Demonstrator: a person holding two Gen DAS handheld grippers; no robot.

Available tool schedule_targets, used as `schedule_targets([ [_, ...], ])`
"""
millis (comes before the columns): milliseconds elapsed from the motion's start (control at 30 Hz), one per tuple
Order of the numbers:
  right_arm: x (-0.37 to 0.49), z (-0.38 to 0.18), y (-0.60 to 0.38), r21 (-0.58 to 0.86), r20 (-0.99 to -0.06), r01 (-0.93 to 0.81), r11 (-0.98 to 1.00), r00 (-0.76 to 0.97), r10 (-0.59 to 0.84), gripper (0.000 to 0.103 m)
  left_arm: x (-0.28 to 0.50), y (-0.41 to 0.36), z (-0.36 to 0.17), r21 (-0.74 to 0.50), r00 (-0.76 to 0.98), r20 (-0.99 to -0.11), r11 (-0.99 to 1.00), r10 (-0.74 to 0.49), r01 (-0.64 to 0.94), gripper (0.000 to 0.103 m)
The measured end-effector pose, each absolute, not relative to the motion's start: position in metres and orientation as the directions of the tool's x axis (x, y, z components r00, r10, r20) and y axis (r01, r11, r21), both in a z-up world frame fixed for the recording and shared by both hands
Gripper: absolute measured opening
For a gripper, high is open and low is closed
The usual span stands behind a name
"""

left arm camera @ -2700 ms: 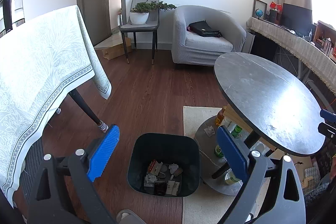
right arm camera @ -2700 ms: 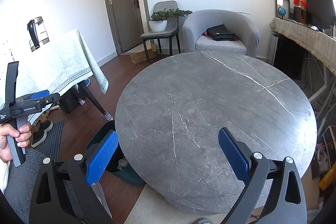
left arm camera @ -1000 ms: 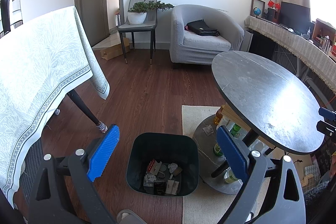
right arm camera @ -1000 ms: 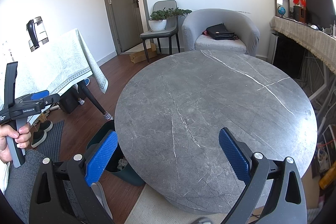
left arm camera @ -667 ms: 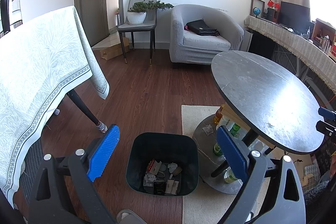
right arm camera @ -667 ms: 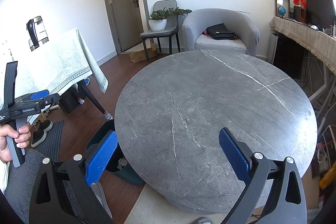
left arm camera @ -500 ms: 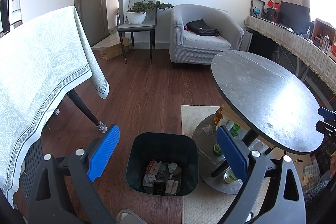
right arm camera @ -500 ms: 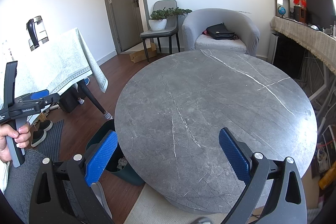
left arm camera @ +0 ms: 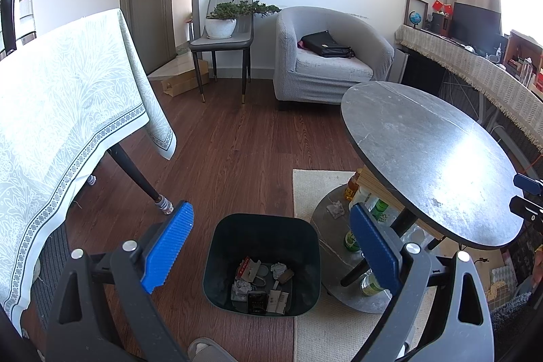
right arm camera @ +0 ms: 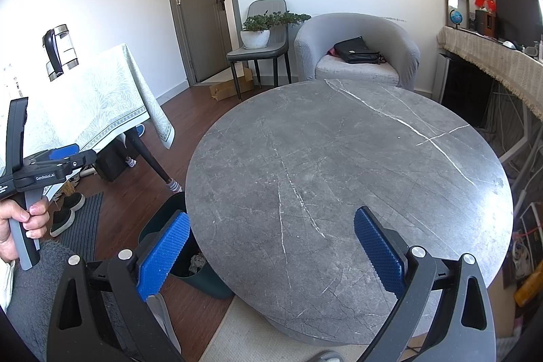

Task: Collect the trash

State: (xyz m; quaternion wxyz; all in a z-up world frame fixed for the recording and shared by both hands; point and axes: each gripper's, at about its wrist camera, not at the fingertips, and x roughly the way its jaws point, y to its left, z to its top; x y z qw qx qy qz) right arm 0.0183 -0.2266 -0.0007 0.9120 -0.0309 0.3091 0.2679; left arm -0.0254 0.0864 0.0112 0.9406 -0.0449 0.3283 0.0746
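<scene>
A dark green bin stands on the wood floor beside the round table, with crumpled paper and wrappers in its bottom. My left gripper hangs open above the bin, nothing between its blue pads. My right gripper is open over the bare grey marble tabletop, also holding nothing. In the right wrist view the bin peeks out under the table's left edge, and a hand holds the left gripper at far left. A crumpled scrap lies on the table's lower shelf.
Bottles stand on the lower shelf under the round table. A table with a pale green cloth fills the left. A grey armchair with a black bag, and a chair with a potted plant, stand at the back. A cream rug lies under the table.
The left wrist view has drifted slightly, so the room sits a little further left than 2.7 s ago. Both grippers stay open and empty.
</scene>
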Motion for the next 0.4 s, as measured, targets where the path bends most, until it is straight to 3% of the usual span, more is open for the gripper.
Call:
schedule_targets([
  [400, 0.0182, -0.0004, -0.2272, 0.110, -0.581, -0.508, 0.855, 0.665, 0.470, 0.098, -0.0239, 0.0901, 0.0101, -0.024, 0.769, -0.628, 0.985, 0.119, -0.172, 0.096],
])
